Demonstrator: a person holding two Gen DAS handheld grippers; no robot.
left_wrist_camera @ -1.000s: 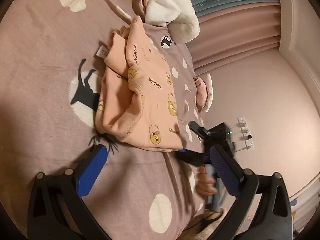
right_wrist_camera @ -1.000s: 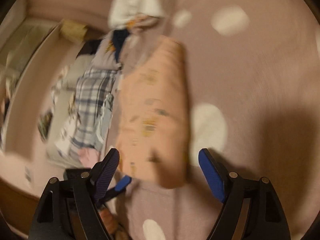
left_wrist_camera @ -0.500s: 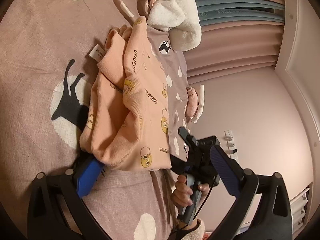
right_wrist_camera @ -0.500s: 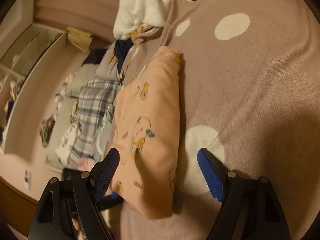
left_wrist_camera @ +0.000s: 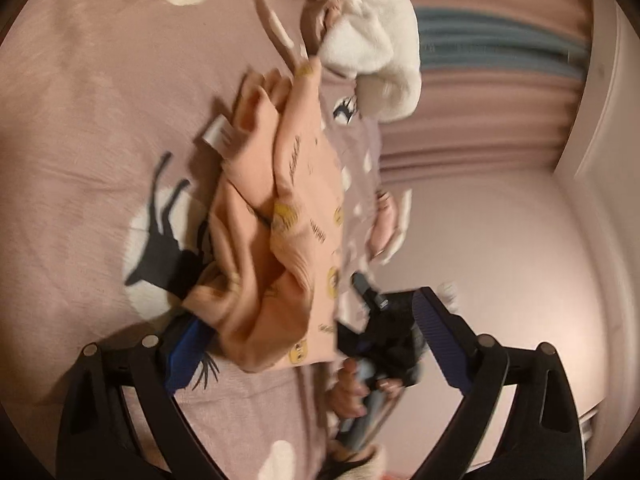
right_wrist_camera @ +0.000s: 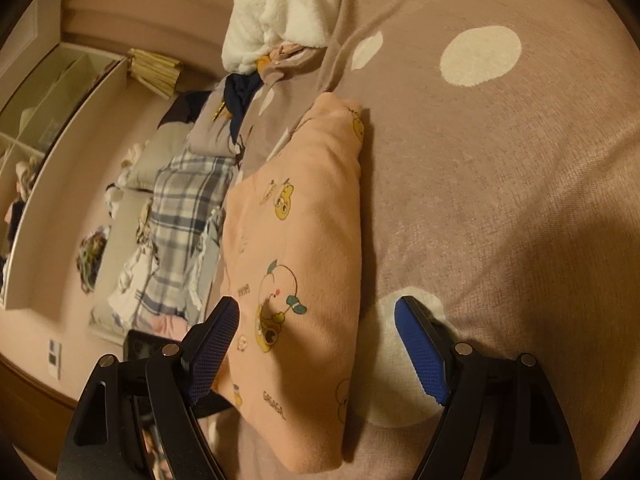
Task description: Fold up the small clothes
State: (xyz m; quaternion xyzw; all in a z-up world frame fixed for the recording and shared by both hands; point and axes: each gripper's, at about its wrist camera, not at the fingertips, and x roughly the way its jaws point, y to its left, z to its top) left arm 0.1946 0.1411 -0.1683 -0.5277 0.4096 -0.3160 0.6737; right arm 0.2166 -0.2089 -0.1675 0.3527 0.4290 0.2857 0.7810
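Observation:
A folded peach garment with yellow cartoon prints lies on the dotted pink-brown bedspread. My left gripper has the garment's near end between its jaws, which are closing. Its left pad is tucked under the cloth's edge, and the right pad stands clear of it. In the right wrist view the same garment reaches between the fingers of my right gripper, which is open with neither pad pressing on the cloth. A hand holds the right gripper just beyond the garment.
A white fluffy cloth is heaped at the far end of the bed, next to some dark clothes. A plaid cloth and other clothes lie on the floor beside the bed. Curtains hang behind it.
My left gripper has moved in on the garment and rolled, and its left pad has slipped under the near edge. The right wrist view has steadied, with the garment's end now between its fingers.

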